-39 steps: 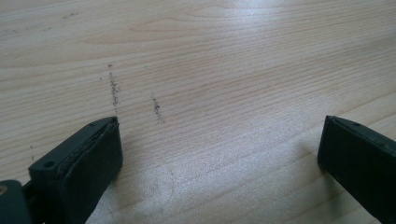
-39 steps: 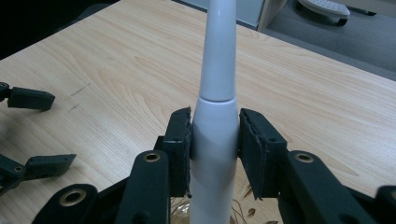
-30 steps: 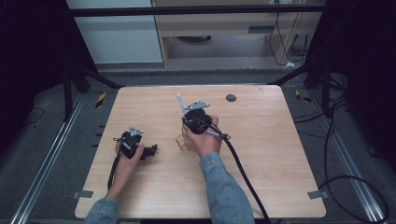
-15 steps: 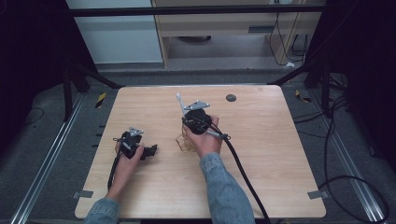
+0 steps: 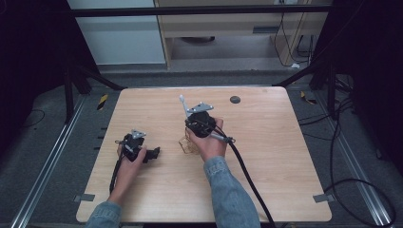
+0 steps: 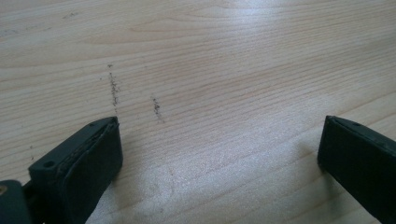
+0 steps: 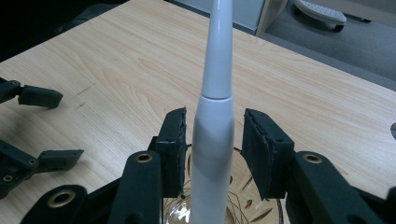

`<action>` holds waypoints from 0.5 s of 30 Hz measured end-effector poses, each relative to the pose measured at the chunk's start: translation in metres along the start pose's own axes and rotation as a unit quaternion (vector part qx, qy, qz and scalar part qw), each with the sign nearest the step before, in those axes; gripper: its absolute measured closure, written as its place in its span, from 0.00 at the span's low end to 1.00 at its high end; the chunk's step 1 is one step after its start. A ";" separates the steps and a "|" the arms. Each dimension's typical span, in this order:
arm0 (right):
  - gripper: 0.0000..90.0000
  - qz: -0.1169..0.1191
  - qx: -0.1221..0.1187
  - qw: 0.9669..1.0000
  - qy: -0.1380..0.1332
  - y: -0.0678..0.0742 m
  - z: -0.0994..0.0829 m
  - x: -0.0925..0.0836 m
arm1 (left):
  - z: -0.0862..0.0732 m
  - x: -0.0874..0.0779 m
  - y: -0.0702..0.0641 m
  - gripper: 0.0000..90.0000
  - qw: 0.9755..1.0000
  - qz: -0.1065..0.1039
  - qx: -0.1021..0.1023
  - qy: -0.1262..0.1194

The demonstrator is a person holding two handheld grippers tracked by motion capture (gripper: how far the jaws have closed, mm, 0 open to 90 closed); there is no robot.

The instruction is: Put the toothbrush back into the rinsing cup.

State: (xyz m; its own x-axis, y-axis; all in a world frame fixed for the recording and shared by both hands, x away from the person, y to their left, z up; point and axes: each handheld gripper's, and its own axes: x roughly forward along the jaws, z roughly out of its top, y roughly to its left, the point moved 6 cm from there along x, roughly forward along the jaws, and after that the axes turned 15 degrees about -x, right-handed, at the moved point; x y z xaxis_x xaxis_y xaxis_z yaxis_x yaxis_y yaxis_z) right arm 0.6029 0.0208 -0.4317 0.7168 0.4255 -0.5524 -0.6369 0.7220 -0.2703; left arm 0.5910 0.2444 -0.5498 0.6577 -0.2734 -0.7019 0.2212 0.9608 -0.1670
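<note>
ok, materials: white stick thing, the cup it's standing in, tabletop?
White stick: looks like smooth plastic, semi-gloss, with a seam ring between handle and neck; probably an electric toothbrush.
Cup: clear glass or hard clear plastic; see-through wall with cut-leaf pattern and bright glints.
Table: light wood-grain top, likely laminate, matte with soft sheen; a few dark scuffs.

A light wooden counter stands on grey carpet. Beyond its far edge are a white cabinet and a beige desk; the room's sides lie dark.
</note>
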 end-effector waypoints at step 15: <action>0.65 -0.003 -0.003 1.000 0.000 -0.001 0.001 -0.015 | 0.000 0.000 0.000 0.00 1.000 0.000 0.000 0.000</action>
State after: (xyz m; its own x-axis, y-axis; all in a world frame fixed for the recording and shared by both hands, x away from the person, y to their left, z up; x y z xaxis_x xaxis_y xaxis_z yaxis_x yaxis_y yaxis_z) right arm 0.5934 0.0137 -0.4226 0.7204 0.4213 -0.5508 -0.6347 0.7207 -0.2788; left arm 0.5910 0.2444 -0.5498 0.6579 -0.2739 -0.7015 0.2219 0.9607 -0.1670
